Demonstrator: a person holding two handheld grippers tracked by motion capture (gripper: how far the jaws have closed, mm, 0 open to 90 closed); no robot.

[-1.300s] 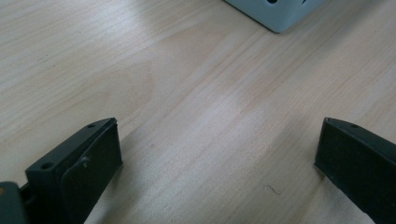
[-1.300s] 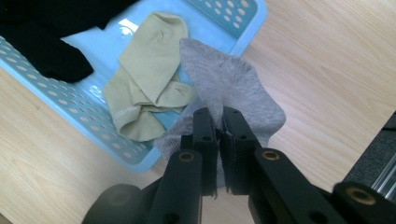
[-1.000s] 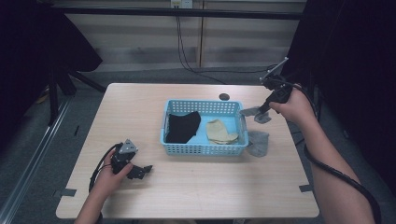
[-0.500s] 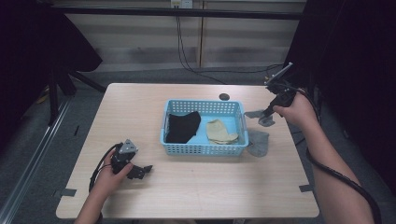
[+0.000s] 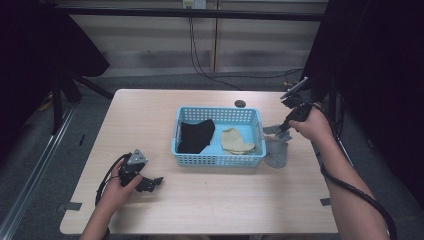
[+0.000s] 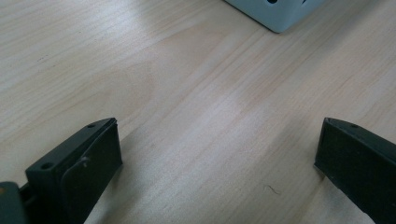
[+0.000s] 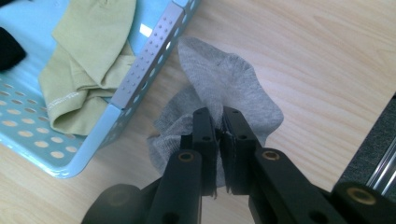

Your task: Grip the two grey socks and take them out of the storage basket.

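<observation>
A grey sock [image 7: 229, 88] hangs from my right gripper [image 7: 218, 116], whose jaws are shut on its upper edge. In the high view this grey sock [image 5: 276, 150] droops onto the table just right of the blue basket [image 5: 218, 159], below the right gripper [image 5: 286, 126]. Inside the basket lie a black sock [image 5: 196, 136] and a pale green sock [image 5: 237, 141]; the green sock [image 7: 88, 51] also shows in the right gripper view. My left gripper [image 5: 150, 184] rests low on the table at the front left, its jaws wide apart over bare wood [image 6: 215, 154].
The wooden table [image 5: 150, 115] has a small dark disc [image 5: 240, 103] behind the basket. The basket's corner [image 6: 280, 14] lies ahead of the left gripper. The table's right edge and dark floor [image 7: 373, 140] are close to the sock. A black frame stands at the far left.
The right hand has come down with the grey sock, and more of the sock now rests on the table beside the basket. The left hand has stayed put.
</observation>
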